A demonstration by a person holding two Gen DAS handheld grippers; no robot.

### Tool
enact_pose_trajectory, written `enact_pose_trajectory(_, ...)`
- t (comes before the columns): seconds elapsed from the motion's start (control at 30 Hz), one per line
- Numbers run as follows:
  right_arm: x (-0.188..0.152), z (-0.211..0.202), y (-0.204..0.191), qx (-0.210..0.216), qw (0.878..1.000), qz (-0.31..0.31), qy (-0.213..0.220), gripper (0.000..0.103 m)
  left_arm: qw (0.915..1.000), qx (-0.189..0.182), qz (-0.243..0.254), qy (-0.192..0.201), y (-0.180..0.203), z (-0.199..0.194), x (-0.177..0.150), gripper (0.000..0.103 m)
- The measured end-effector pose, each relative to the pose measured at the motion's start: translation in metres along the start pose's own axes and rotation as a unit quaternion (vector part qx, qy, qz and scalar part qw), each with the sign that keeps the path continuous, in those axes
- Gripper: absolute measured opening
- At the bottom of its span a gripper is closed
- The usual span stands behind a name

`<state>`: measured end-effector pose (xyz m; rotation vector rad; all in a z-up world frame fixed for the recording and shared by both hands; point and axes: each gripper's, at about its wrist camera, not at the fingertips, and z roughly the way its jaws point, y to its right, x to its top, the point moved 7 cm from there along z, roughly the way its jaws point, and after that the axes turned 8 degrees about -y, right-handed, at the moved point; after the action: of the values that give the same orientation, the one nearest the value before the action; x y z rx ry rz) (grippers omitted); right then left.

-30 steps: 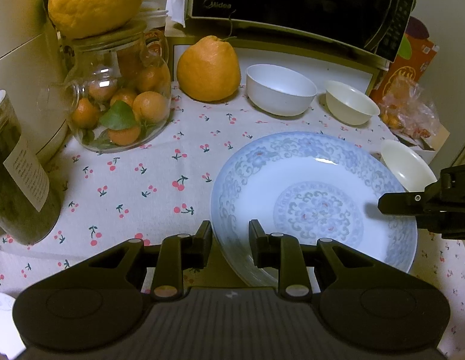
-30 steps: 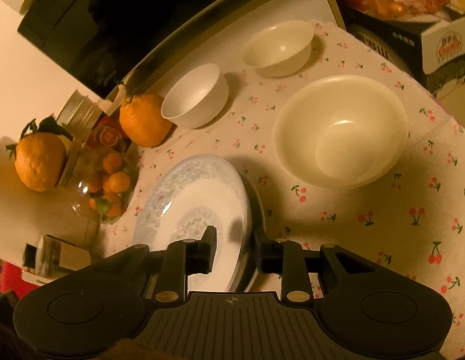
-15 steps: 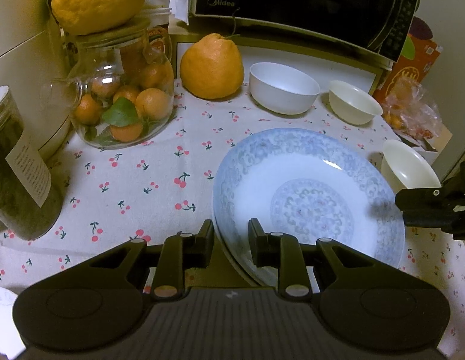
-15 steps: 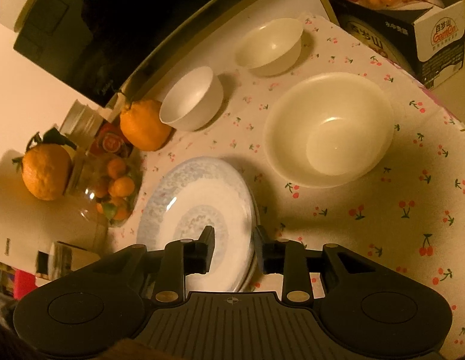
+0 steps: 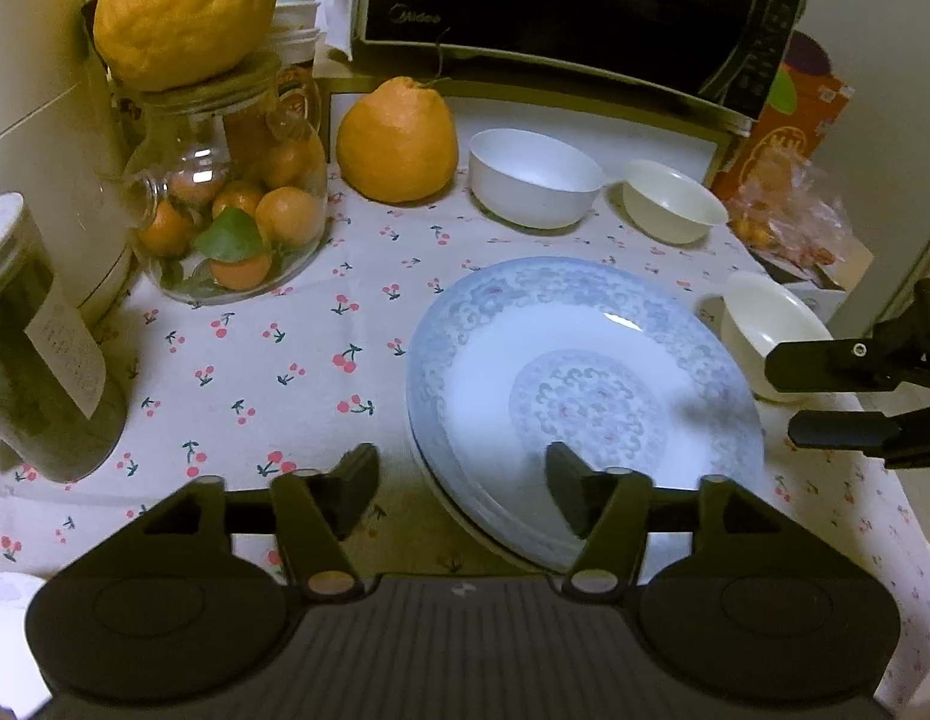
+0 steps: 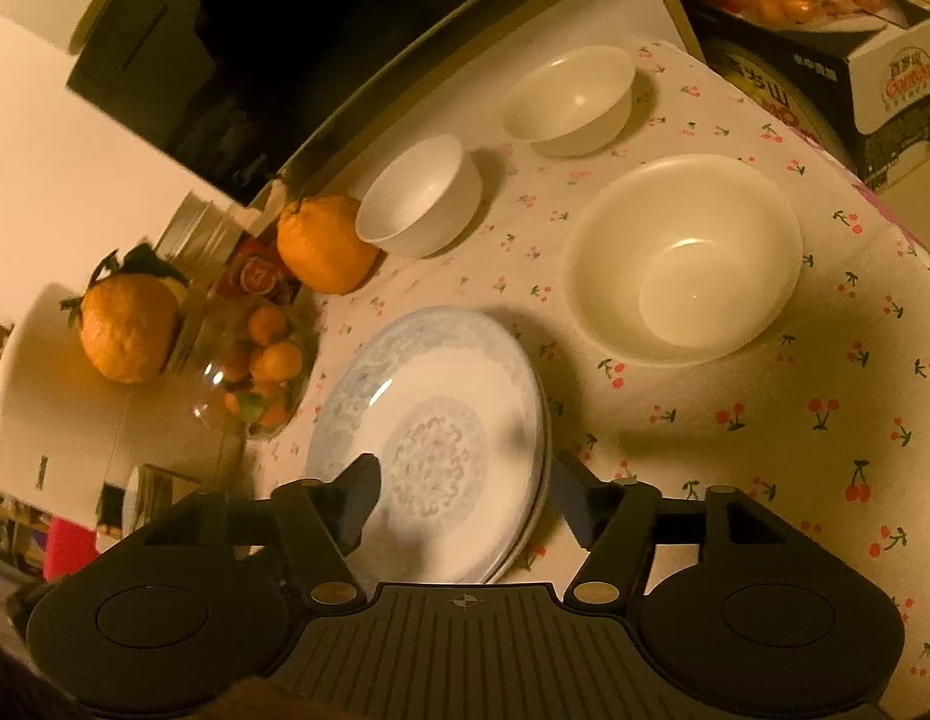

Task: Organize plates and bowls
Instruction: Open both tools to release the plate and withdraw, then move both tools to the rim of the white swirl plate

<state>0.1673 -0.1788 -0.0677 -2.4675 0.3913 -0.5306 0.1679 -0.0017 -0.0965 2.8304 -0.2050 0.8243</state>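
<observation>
Left gripper [image 5: 462,483] spread wide, holding nothing, its fingers either side of the near rim of the plates [image 5: 579,402]; right gripper [image 6: 465,495] likewise spread, straddling the plates' [image 6: 429,438] near edge without clamping

Plates: blue-patterned, stacked flat on the cherry-print cloth [image 5: 255,360], between the jar [image 5: 225,204] and the big bowl [image 6: 681,258]

Beyond them, white bowl [image 5: 534,177] and small bowl [image 5: 672,201] side by side, orange [image 5: 396,141] just left of the white one

Readable: "Midea" on the microwave [image 5: 555,0]; label on the dark jar [image 5: 39,348] too blurred to read

Left view only: right gripper [image 5: 819,399] from the side, entering at the right edge, and the microwave front. Right view only: the big bowl's whole interior and the printed box [image 6: 885,84], its lettering too small to make out
</observation>
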Motion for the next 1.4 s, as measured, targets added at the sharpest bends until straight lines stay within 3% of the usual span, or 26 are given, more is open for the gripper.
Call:
enact_pose_trajectory(0.1, -0.006, -0.006, -0.005, 0.002, 1.0, -0.008, 0.002, 0.081, 0.9999, -0.008, 0.006, -0.01, -0.001, -0.008, -0.003, 0.076)
enact_pose_trajectory(0.33, -0.022, -0.015, -0.017, -0.005, 0.999, -0.042, 0.0, 0.089, 0.9993, -0.005, 0.032, -0.019, -0.01, -0.031, -0.016, 0.097)
enact_pose_trajectory(0.83, -0.083, 0.001, -0.069, -0.004, 0.988, -0.149, -0.05, 0.092, 0.9994, 0.001, 0.033, -0.013, -0.052, -0.073, -0.039, 0.101)
enact_pose_trajectory(1.07, -0.112, 0.02, -0.086, -0.001, 0.983, -0.17, -0.074, 0.092, 0.9995, 0.008, 0.027, -0.014, -0.083, -0.086, -0.053, 0.101)
enact_pose_trajectory(1.4, -0.154, 0.048, -0.106, 0.028, 0.978, -0.195, -0.07, 0.092, 0.9995, 0.014, 0.026, -0.008, -0.135, -0.099, -0.091, 0.101)
